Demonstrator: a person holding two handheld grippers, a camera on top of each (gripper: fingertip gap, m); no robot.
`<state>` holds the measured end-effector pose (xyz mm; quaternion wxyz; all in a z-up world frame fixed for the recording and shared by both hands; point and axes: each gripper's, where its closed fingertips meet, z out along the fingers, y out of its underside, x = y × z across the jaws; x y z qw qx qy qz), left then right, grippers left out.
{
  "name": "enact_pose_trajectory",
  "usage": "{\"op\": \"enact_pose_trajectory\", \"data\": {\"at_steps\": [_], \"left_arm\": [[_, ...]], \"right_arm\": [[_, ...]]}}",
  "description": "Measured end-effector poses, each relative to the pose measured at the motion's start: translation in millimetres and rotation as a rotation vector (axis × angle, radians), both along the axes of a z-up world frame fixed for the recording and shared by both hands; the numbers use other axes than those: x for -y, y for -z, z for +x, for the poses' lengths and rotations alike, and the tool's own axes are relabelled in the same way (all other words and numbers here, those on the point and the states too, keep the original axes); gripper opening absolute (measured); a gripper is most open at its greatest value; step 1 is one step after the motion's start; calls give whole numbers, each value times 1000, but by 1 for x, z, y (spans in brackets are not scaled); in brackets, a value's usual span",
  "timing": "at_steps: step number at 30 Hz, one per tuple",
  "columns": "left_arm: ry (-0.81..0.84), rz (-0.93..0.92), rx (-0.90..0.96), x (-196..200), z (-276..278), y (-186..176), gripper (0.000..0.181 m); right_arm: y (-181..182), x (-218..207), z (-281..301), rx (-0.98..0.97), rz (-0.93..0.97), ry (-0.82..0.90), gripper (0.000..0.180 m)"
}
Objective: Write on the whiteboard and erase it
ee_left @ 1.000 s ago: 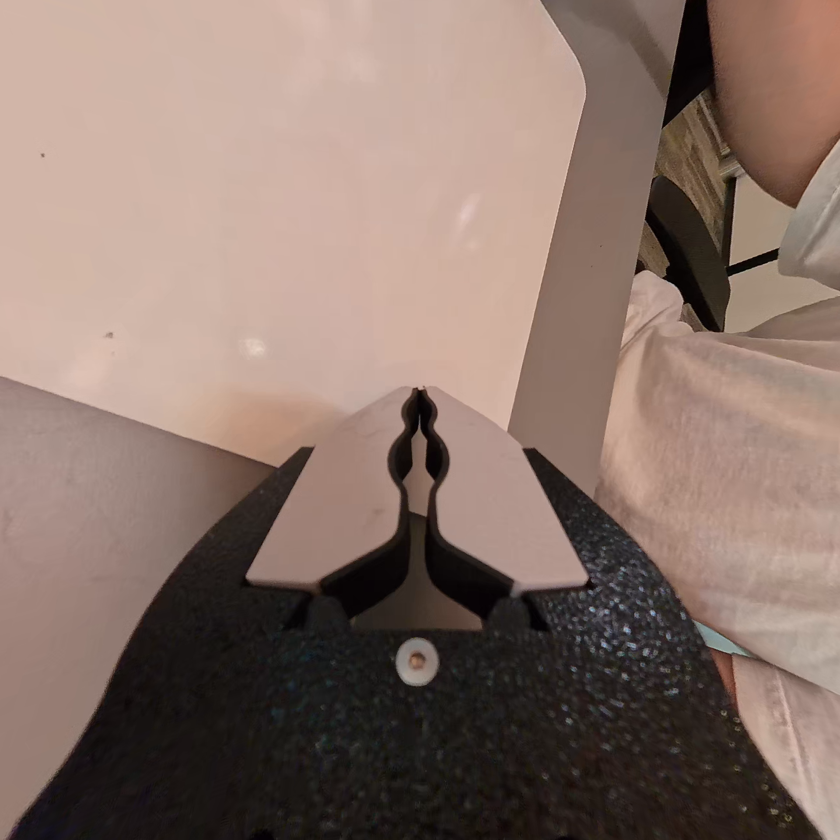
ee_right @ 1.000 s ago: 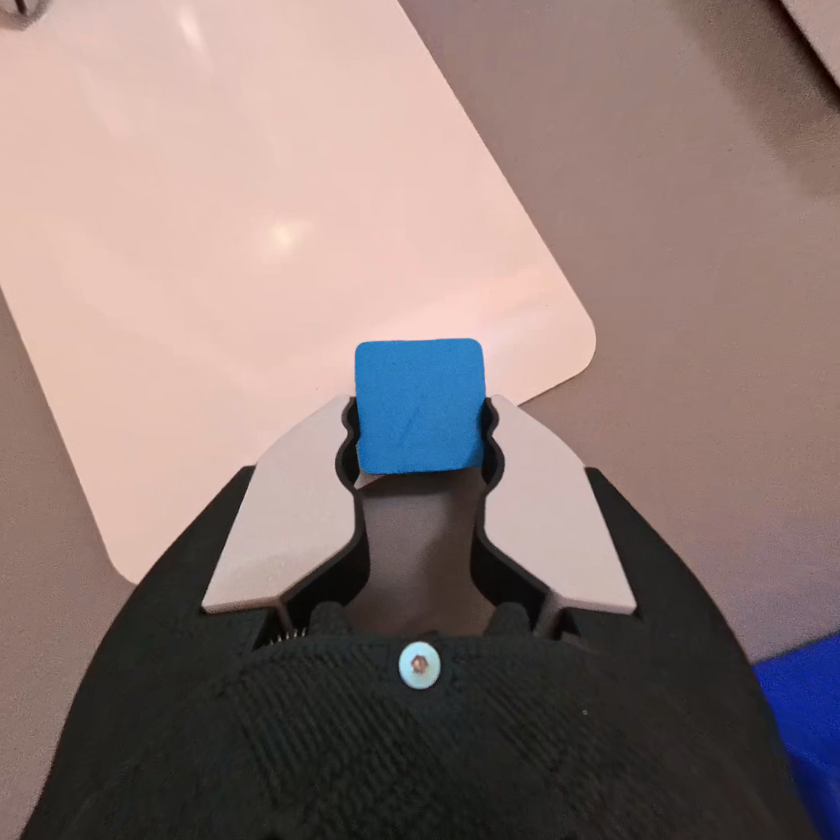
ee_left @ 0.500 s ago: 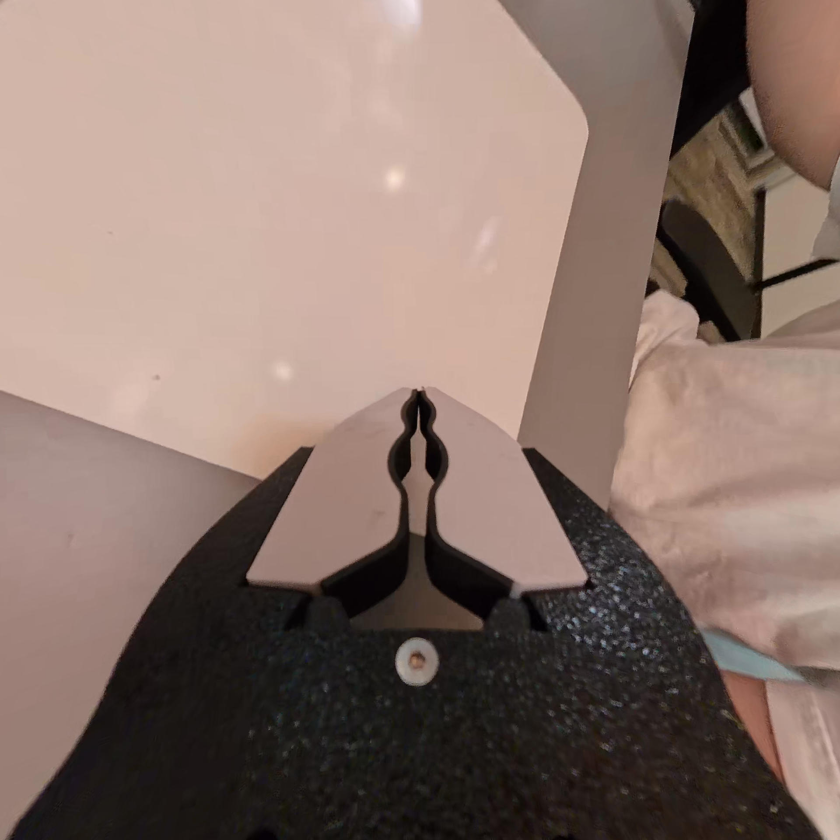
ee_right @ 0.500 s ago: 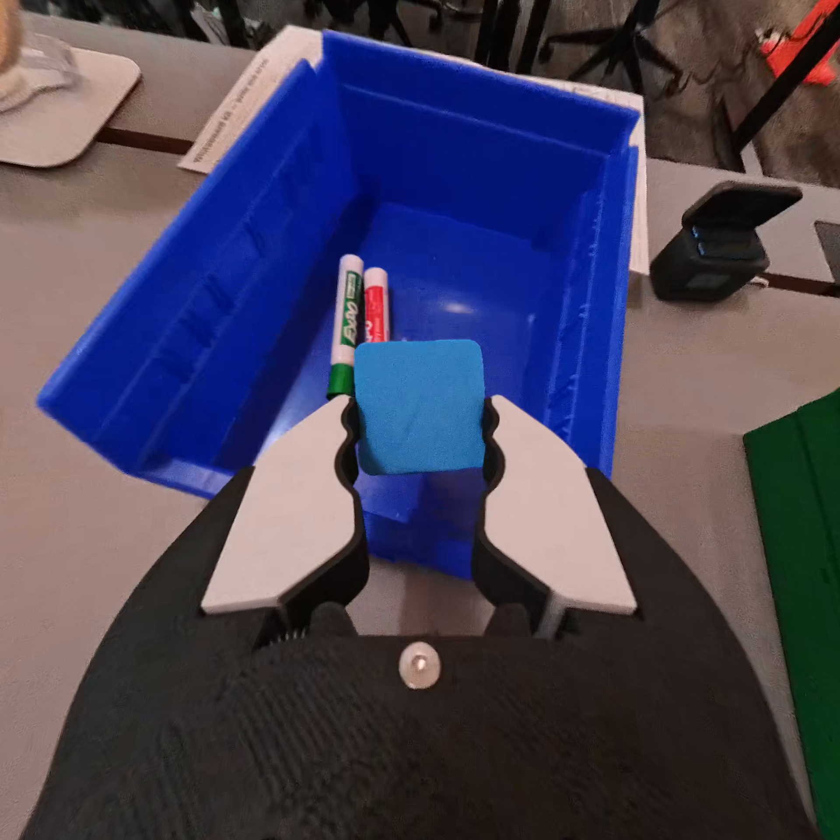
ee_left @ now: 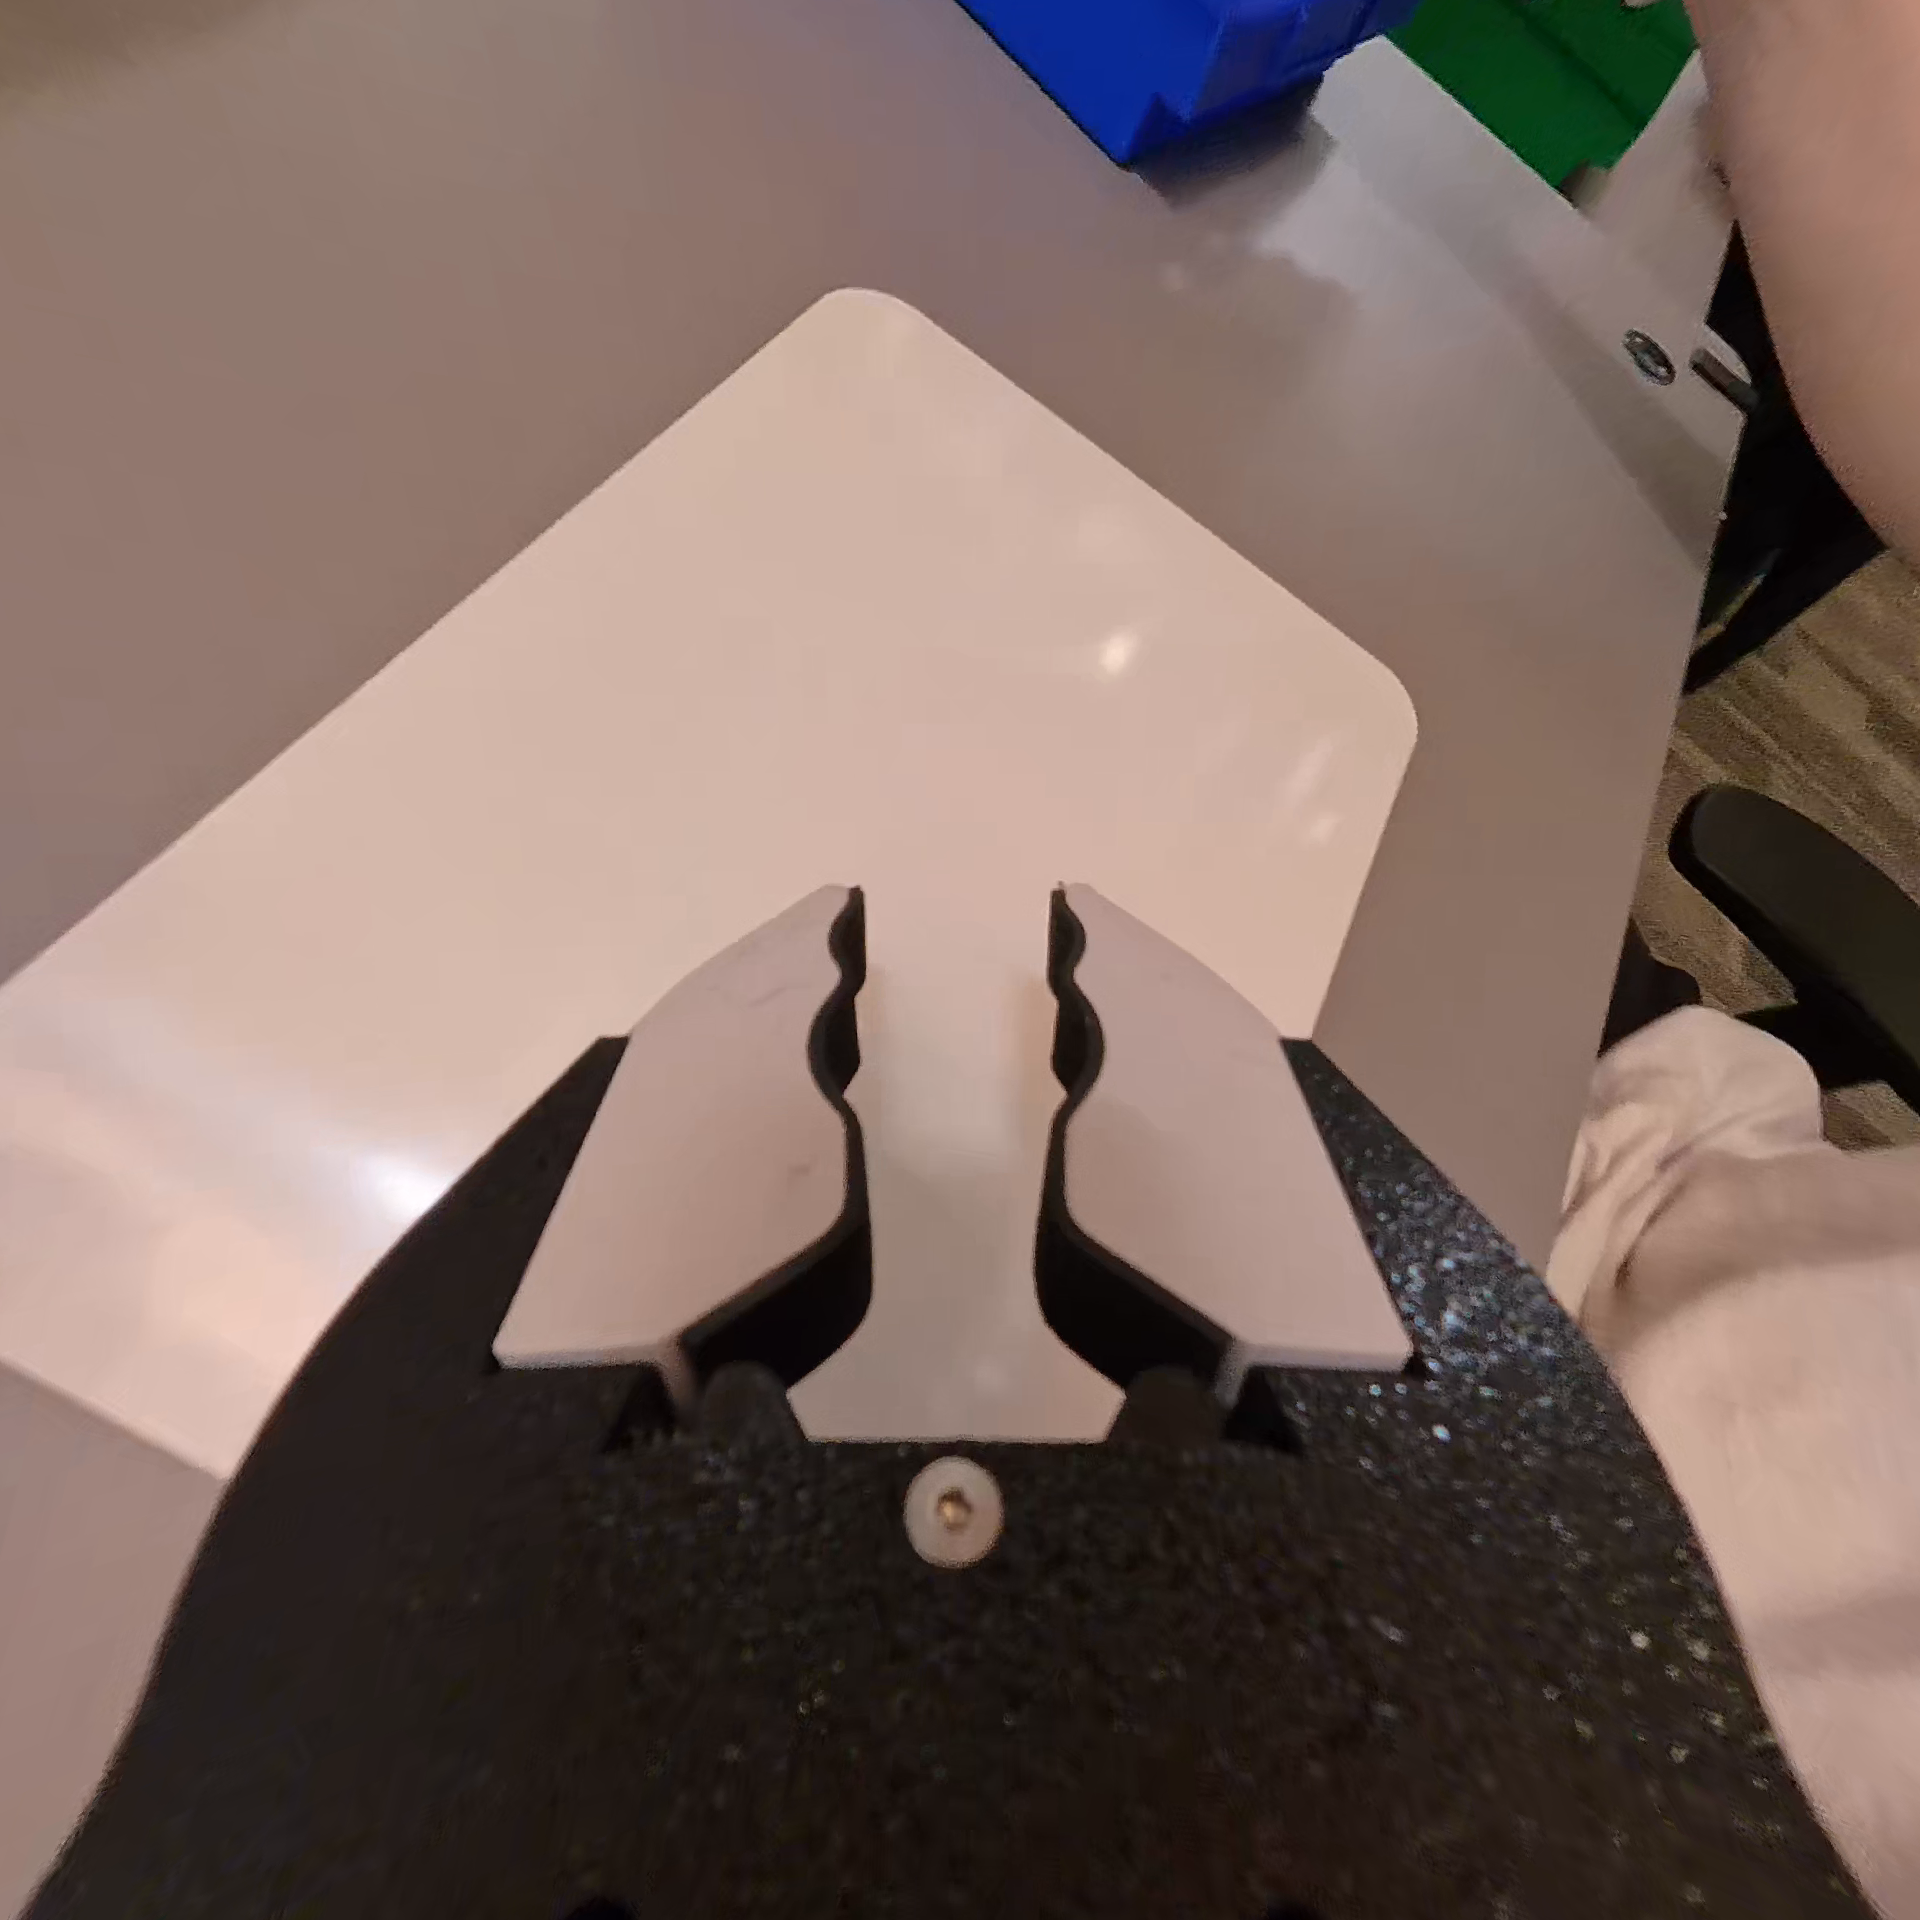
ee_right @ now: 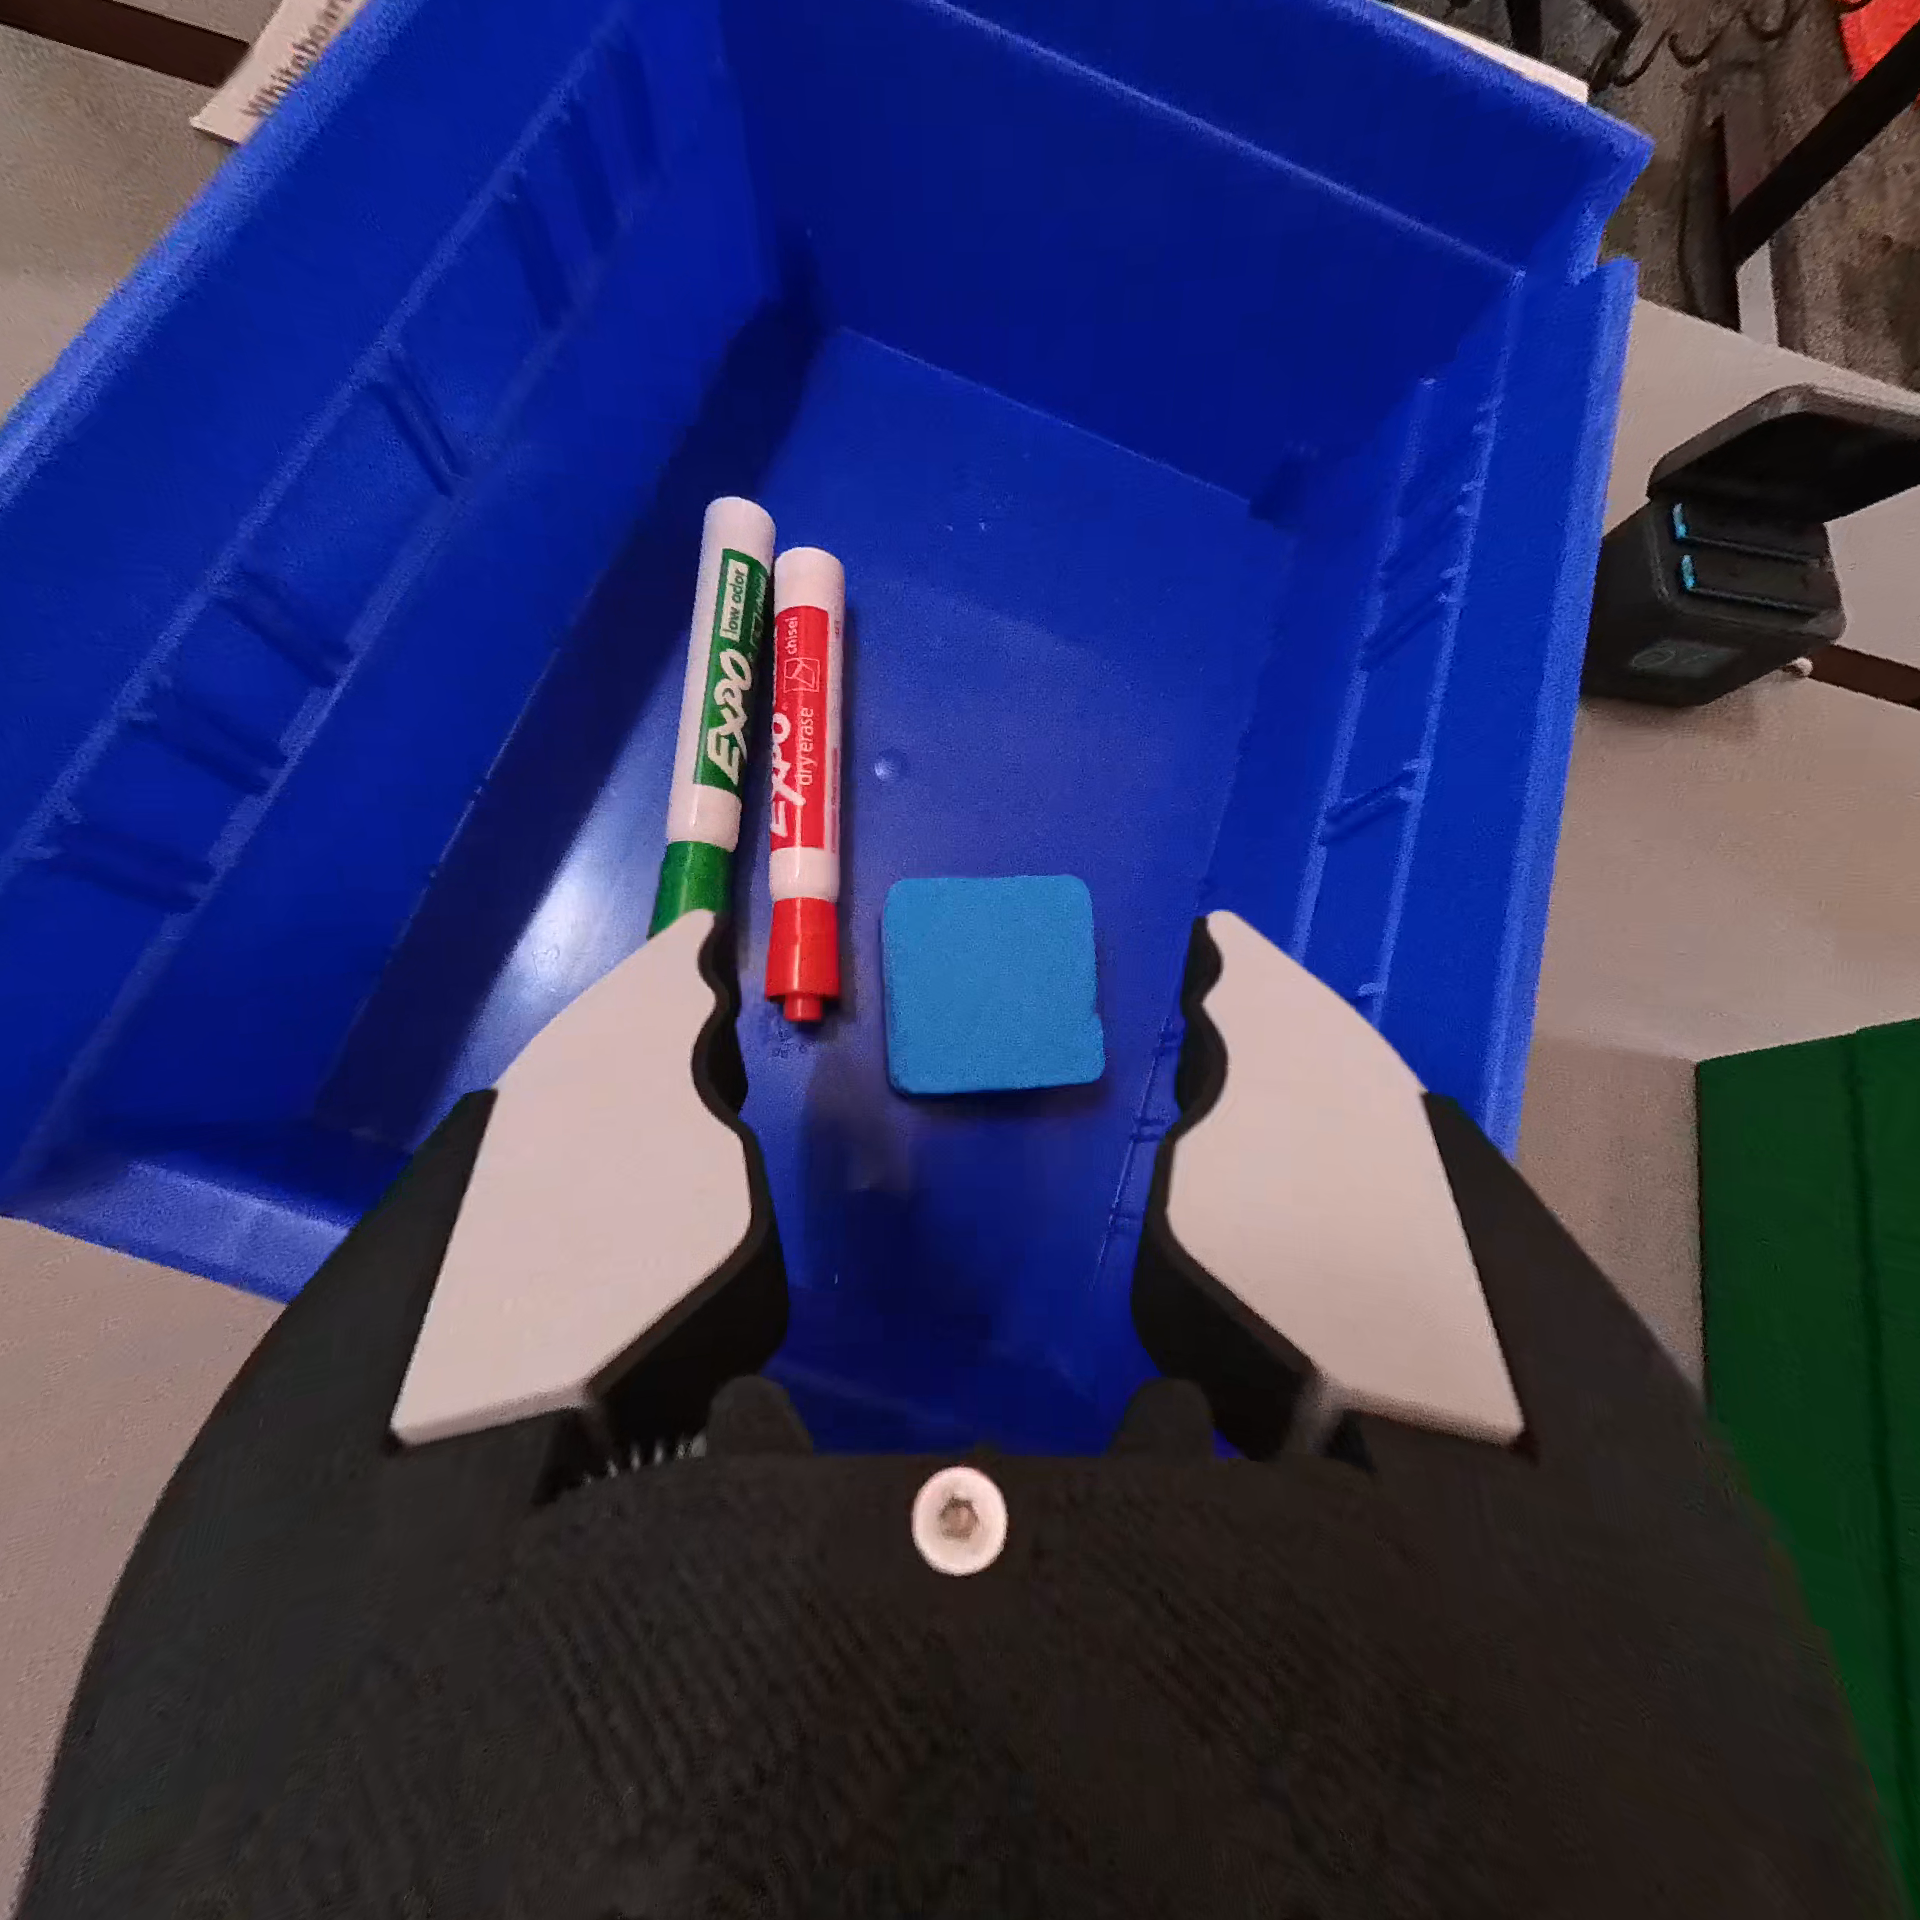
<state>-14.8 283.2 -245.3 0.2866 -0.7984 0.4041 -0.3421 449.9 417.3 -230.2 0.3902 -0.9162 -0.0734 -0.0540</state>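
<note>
My right hand-held gripper (ee_right: 956, 935) hangs over the blue bin (ee_right: 312, 520) with its jaws spread wide and empty; the blue foam eraser (ee_right: 990, 985) lies flat on the bin floor between the fingertips, just beside the red marker (ee_right: 805, 769) and the green marker (ee_right: 717, 707). I judge the eraser light, soft and squashy, so I would pinch it across two opposite side edges with modest force. My left hand-held gripper (ee_left: 956, 904) is parted and empty over the whiteboard (ee_left: 727, 675), a thin, stiff, glossy sheet lying flat on the counter (ee_left: 416, 260), likely slippery and best held at an edge.
</note>
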Motion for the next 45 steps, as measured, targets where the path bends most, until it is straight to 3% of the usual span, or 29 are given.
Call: {"op": "enact_pose_trajectory", "data": {"at_steps": [3,6,10,13,18,23,29,35,38,43,45], "left_arm": [[19,45,-23,-6,31,-12,41],[59,164,8,-16,71,-41,48],[34,320,30,-47,127,-84,77],[26,377,17,-69,173,-109,100],[38,305,-64,-108,251,-123,97],[-6,137,-167,-143,311,-109,97],[-182,-20,-383,-182,337,-50,99],[-314,-242,-414,-190,348,0,92],[-334,-246,-442,-194,350,16,83],[-280,-252,-443,-191,364,21,32],[-283,-185,-491,-196,363,24,23]], "right_arm": [[-13,9,-7,19,33,-21,95],[-45,31,-19,31,185,-22,107],[-80,80,-53,-70,444,-62,119],[-82,115,-68,-109,543,-77,125],[-80,141,-52,-59,545,-36,126],[-80,150,-32,-54,566,34,126],[-73,148,-28,-47,557,32,126],[-45,148,-6,23,421,123,123],[-37,146,-2,0,407,149,121],[-24,142,0,3,365,157,120],[-19,141,1,19,336,154,120]]}}
